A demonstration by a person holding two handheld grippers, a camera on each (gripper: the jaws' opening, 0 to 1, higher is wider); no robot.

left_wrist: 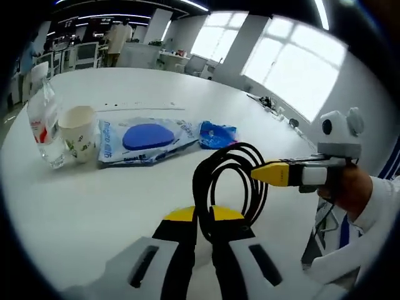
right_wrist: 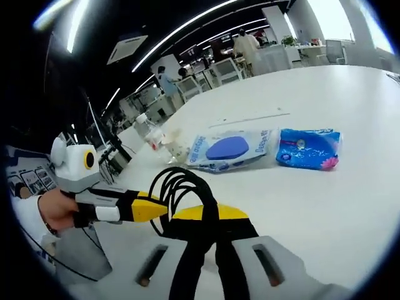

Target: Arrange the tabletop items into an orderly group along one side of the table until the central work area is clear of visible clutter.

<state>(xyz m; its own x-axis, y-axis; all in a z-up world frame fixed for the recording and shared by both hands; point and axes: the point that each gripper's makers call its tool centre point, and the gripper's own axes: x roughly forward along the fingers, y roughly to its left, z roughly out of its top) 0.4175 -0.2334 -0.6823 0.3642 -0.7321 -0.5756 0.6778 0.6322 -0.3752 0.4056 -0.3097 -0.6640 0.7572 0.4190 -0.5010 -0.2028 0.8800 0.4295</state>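
A coiled black cable (left_wrist: 228,181) is held up over the white table (left_wrist: 81,206) by both grippers. My left gripper (left_wrist: 204,214) is shut on the coil's lower strands, its yellow tips pressed against them. From the right, my right gripper (left_wrist: 272,173) clamps the coil's right side. In the right gripper view the cable (right_wrist: 181,187) runs down between the jaws of my right gripper (right_wrist: 211,214), and my left gripper (right_wrist: 150,209) enters from the left, held by a hand. Beyond the cable lie a wipes pack with a blue lid (left_wrist: 147,139) and a small blue packet (left_wrist: 217,134).
A paper cup (left_wrist: 80,132) and a clear water bottle (left_wrist: 44,119) stand left of the wipes pack (right_wrist: 228,150); the blue packet (right_wrist: 309,149) lies to its right. Small items sit at the table's far right edge (left_wrist: 275,107). People and desks are far behind.
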